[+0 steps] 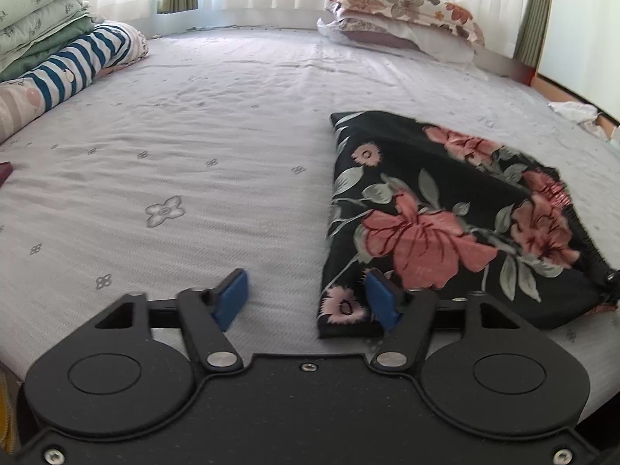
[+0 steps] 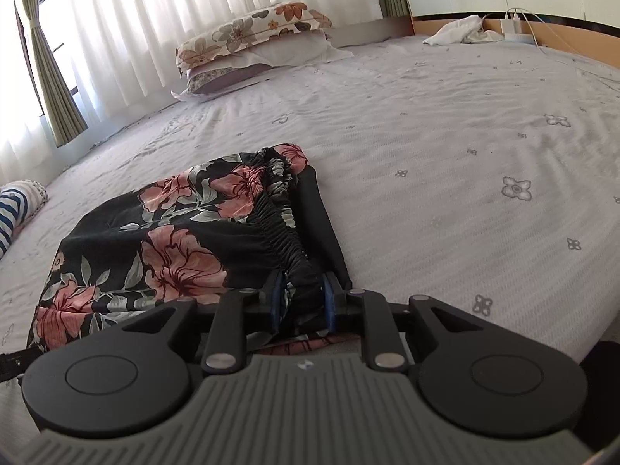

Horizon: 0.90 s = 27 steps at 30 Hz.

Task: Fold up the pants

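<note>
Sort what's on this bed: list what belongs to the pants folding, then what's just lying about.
Belongs to the job:
- floral pants
- right gripper, shut on the waistband
- left gripper, open at the pants' near corner

Lying about:
- pillows
- folded quilts
- striped bedding
- white cloth
- charger

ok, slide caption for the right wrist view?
Right gripper clamps the gathered waistband of black floral pants on a grey bedsheet.
</note>
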{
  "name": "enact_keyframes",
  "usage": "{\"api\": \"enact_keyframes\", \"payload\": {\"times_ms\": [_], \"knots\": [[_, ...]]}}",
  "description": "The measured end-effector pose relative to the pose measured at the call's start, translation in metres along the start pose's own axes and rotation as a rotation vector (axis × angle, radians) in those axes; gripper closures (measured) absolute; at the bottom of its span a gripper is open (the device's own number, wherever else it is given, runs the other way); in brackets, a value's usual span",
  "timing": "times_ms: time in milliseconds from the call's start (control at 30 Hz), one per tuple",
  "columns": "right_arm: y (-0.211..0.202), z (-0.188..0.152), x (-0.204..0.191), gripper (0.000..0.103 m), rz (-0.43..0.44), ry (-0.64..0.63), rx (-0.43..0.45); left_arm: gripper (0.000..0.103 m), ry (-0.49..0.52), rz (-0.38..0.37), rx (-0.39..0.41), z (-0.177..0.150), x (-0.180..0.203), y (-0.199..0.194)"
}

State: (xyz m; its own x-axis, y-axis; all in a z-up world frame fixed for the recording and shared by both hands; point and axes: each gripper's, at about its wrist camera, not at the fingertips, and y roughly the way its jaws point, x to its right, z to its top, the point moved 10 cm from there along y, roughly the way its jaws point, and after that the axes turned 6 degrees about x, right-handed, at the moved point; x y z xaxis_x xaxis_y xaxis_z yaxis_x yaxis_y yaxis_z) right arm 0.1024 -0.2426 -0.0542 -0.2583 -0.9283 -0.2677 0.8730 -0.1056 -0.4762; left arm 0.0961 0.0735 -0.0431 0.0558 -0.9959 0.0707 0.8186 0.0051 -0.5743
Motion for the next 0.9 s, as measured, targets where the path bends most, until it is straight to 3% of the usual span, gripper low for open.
{"api": "enact_keyframes", "payload": {"times_ms": [100,267,333,367,400,467,600,800,900], "knots": [[-0.005,0.002,0.001,0.070,-0.019,-0.019,0.028,0.051,0.008,-0.005,-0.002,-0.001,-0.001,-0.004],[-0.006,0.001,0.008,0.074,-0.046,-0.046,0.034,0.051,0.042,-0.008,-0.020,-0.006,0.002,-0.009],[-0.007,0.000,0.008,0.066,-0.060,-0.075,0.034,0.051,0.053,-0.016,-0.020,-0.005,0.003,-0.011],[-0.007,0.000,0.009,0.058,-0.073,-0.090,0.033,0.052,0.052,-0.023,-0.018,-0.002,0.003,-0.012],[-0.008,0.001,0.010,0.044,-0.087,-0.099,0.034,0.052,0.046,-0.031,-0.014,0.001,0.002,-0.013],[-0.013,0.006,0.012,0.030,-0.117,-0.103,0.057,0.052,0.018,-0.047,-0.003,0.012,-0.003,-0.013],[-0.034,0.023,0.002,0.025,-0.125,-0.175,0.151,0.055,-0.049,-0.094,0.006,0.034,-0.014,-0.008],[-0.049,0.032,-0.057,0.022,-0.030,-0.344,0.236,0.073,-0.138,-0.202,-0.082,0.035,-0.015,0.007],[-0.047,0.021,-0.094,0.022,0.085,-0.375,0.218,0.080,-0.145,-0.249,-0.152,0.018,-0.009,0.011]]}}
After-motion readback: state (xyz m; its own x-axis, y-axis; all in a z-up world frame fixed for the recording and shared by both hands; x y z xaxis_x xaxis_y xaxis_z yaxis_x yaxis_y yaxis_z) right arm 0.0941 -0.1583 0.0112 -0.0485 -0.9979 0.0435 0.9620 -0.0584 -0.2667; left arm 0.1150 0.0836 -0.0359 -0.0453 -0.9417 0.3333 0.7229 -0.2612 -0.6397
